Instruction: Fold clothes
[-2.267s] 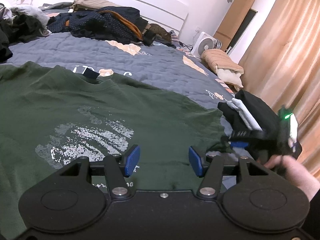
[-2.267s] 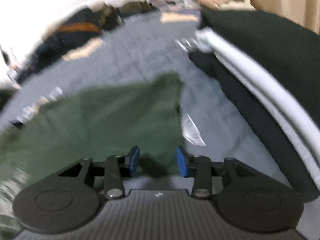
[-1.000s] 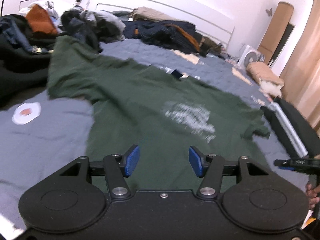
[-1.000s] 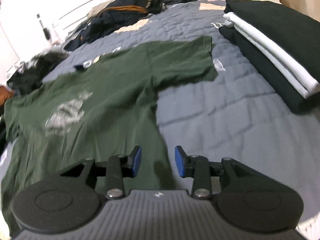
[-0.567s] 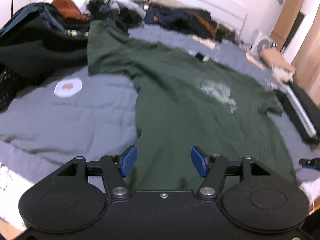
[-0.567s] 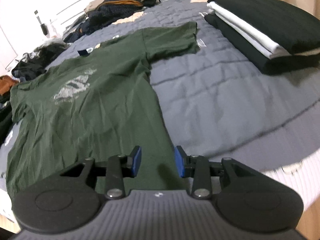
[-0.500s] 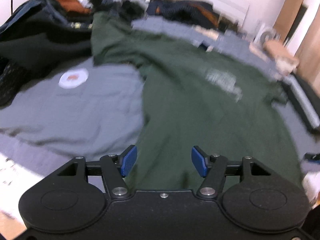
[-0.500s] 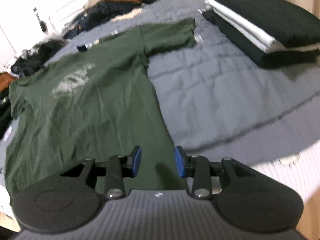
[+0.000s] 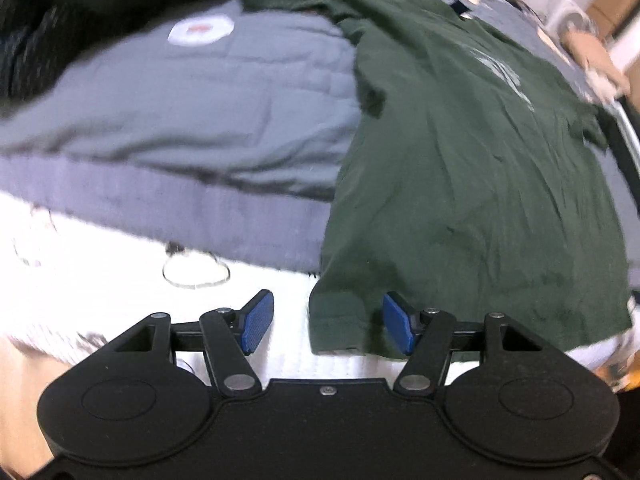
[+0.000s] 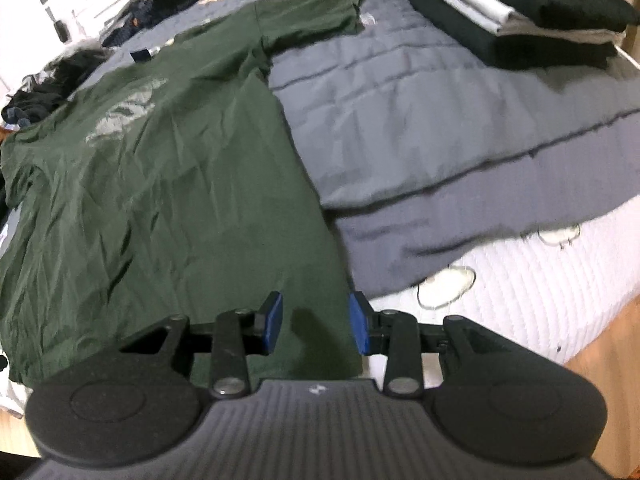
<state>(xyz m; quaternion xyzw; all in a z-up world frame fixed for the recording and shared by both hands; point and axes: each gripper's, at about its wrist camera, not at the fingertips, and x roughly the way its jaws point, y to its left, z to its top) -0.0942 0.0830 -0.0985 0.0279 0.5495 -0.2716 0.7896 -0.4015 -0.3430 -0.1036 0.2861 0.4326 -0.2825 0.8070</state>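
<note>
Green T-shirt (image 9: 472, 168), flat on grey quilt (image 9: 192, 120).
We hold left gripper (image 9: 326, 328) and right gripper (image 10: 314, 322) apart, empty, over its 6 o'clock hem.

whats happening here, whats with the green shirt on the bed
A person with a two-finger gripper in each hand is about to fold a dark green T-shirt that lies spread flat, print side up, on a grey quilt. The left gripper is over one bottom corner of the shirt and the right gripper is over the other; both stand open, holding nothing. No fold has been made yet. A stack of folded clothes sits further up the bed, and unfolded clothes are heaped near the headboard.
</note>
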